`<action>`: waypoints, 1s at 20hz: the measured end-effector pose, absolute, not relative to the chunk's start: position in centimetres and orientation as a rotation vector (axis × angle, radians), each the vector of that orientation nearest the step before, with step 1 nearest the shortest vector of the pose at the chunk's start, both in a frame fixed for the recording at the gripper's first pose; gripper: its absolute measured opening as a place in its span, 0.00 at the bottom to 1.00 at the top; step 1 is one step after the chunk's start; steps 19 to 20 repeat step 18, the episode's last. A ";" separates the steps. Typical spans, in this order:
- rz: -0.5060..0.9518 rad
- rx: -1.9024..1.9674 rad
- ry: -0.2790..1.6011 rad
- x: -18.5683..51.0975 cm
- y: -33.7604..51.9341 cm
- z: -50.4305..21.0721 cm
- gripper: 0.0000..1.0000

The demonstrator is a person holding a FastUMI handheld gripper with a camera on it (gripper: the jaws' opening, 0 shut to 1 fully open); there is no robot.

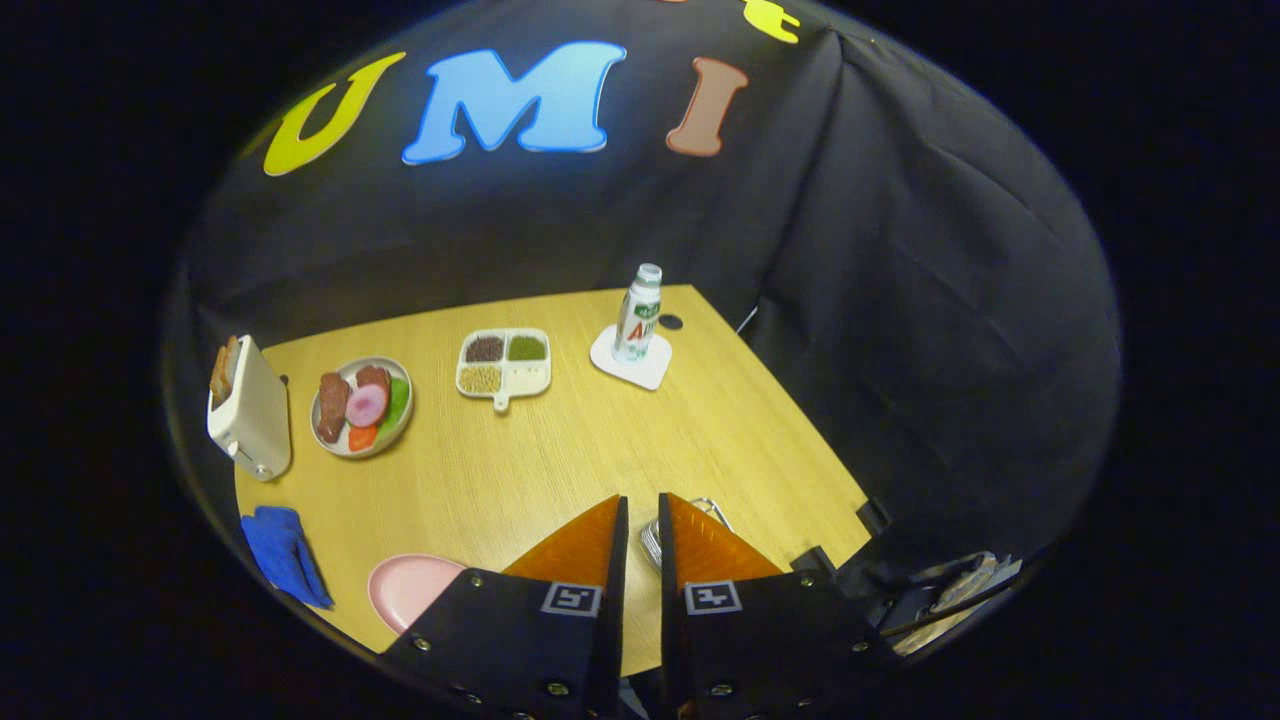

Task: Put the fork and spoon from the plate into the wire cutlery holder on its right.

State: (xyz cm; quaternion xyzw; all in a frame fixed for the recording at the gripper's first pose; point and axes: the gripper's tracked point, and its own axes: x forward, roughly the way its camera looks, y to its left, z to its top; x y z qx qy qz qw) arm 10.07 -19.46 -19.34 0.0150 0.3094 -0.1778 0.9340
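Observation:
My gripper (644, 500) hangs above the near part of the wooden table (560, 450). Its fingers stand almost together, with only a narrow slit between them, and I see nothing held in it. The pink plate (405, 590) lies left of the fingers, partly hidden by the left finger. The wire cutlery holder (712, 510) peeks out as thin metal loops behind the right finger, and a bit of it shows through the slit. Most of the holder is covered by the gripper.
A white toaster (250, 410) stands at the far left, beside a plate of toy food (362, 405). A divided tray of grains (503, 362) and a bottle (638, 312) on a white coaster (630, 368) sit further back. A blue cloth (283, 555) lies left of the pink plate.

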 end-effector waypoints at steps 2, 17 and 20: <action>-0.352 0.009 0.524 10.4 -18.4 -16.0 0.16; -0.114 0.033 -0.112 5.9 -7.6 1.8 0.16; -0.100 0.026 -0.104 5.9 -7.2 1.6 0.16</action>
